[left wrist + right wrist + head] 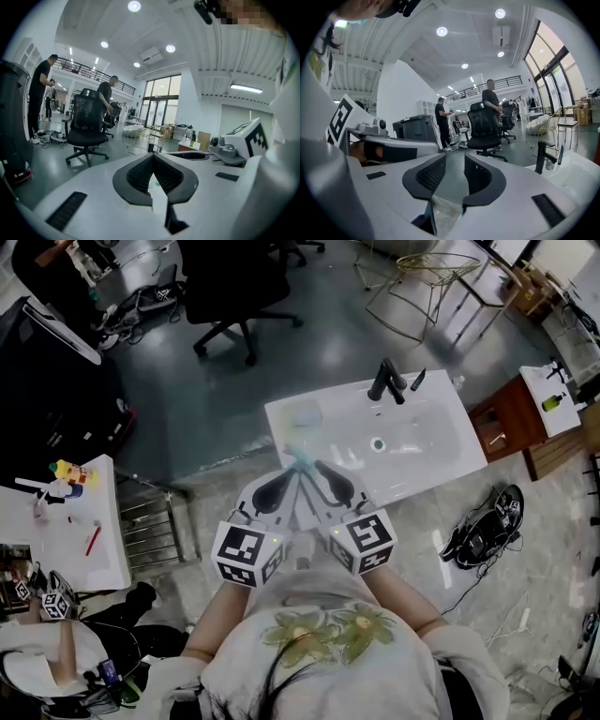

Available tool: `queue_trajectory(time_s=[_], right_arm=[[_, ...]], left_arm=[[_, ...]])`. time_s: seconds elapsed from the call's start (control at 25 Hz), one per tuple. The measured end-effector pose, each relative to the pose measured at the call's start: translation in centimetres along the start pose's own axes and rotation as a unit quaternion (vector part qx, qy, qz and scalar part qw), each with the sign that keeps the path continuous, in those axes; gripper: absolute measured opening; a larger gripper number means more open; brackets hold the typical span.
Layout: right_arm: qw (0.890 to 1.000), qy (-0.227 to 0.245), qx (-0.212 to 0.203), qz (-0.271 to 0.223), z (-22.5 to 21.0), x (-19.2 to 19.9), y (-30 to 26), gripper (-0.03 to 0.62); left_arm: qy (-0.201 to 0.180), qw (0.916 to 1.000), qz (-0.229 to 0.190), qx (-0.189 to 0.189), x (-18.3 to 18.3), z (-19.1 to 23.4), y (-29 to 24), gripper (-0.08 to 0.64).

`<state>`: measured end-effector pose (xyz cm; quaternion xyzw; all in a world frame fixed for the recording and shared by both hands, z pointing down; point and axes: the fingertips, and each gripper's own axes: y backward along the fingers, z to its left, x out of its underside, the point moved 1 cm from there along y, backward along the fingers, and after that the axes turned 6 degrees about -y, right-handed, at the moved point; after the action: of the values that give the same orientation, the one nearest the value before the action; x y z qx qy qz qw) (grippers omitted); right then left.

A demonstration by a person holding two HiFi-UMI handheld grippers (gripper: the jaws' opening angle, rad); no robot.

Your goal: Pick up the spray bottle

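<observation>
Head view: left gripper (289,476) and right gripper (321,474) side by side, close together, both pointing at the white sink (431,451). Of the spray bottle (302,457) only a teal bit shows, just ahead of both sets of tips at the sink's near edge; its body can't be made out. The tap (386,381) is well beyond the tips, off to the right. A black office chair (234,287) stands far beyond on the grey floor (187,399).

Left gripper view: left gripper (153,157) jaws meet at the tips, with a gap only further back toward the camera. Nothing is pinched at the tips. Small teal specks sit low in that rear gap, too small to identify. The right gripper's body is close on the right of the jaws. Office chair (86,126) is beyond the tips to the left, with two people (40,93) standing near it.

Right gripper view: right gripper (454,157) jaws apart with a clear gap. Nothing between the pads, floor visible straight through. Tap (540,157) and sink (576,180) are beyond the jaws to the right. Office chair (483,126) is just right of straight ahead past the tips, two people by it. The left gripper's body is close on the left.
</observation>
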<state>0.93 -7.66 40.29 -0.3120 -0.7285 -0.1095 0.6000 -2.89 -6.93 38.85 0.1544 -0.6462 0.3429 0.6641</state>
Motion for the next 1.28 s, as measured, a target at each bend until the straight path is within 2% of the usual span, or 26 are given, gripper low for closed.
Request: queue_trajectory(time_s=[0.08,0.48,1.28], right_arm=[[1.0,-0.001,-0.004,0.015,-0.6,0.6,-0.8,0.117],[0.997,0.018,-0.019,0.071,-2.2,3.1,-3.9,0.161],[0.986,0.037,-0.032,0.157,-3.8,9.5,-7.2,0.172]], left_arm=[[0.001,1.0,0.003,-0.004,0.1,0.7,-0.4,0.009],[0.011,0.9998,0.009,-0.017,0.0,3.0,-2.2,0.009],[0.021,0.9993,0.02,-0.022,1.2,5.5,-3.7,0.009]])
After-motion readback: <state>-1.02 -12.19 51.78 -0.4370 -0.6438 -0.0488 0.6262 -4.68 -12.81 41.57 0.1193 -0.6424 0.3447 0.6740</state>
